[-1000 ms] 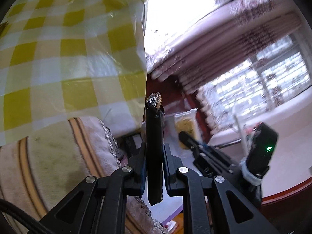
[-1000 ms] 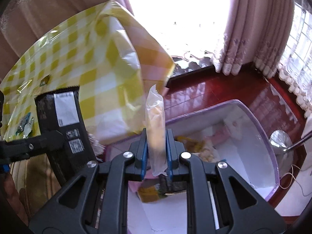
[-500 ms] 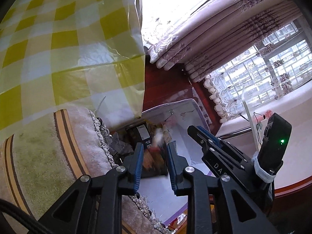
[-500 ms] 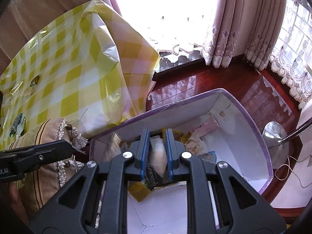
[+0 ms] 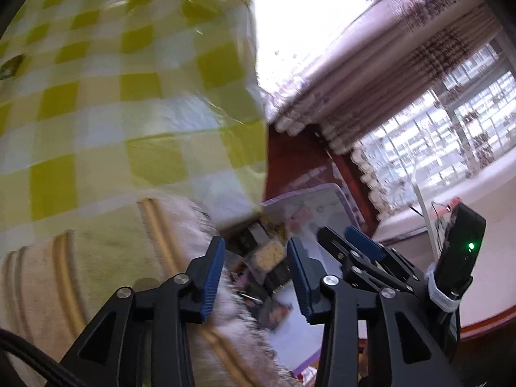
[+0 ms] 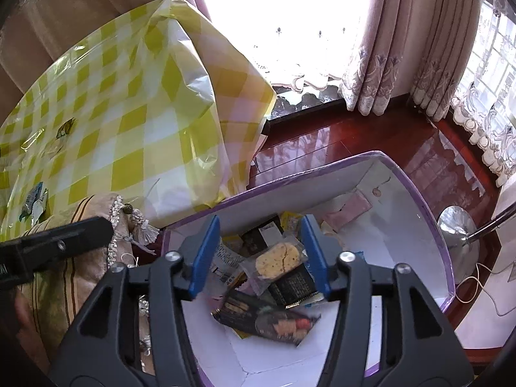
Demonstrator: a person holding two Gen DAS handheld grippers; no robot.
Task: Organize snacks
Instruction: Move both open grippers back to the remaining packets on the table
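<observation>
Both snacks dropped into box (image 6: pixel 403 174); cracker packet (image 6: pixel 277 259) (clear-wrapped) topmost; both grippers' fingers opening, empty.

No lettering is legible: the white label (image 6: pixel 270 234) on a dark packet (image 6: pixel 258 237) between the right gripper's (image 6: pixel 259 251) fingers is blurred.

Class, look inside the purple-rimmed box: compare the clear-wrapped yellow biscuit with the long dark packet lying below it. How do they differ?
The yellow biscuit sits in a clear wrapper, so the biscuit itself shows; the long dark packet is opaque, with printed food pictures. The biscuit pack is short and pale; the dark packet is longer and black. The biscuit rests on top of the pile; the dark packet lies lower, nearer the camera, looking blurred. Both lie loose inside the purple-rimmed box.
</observation>
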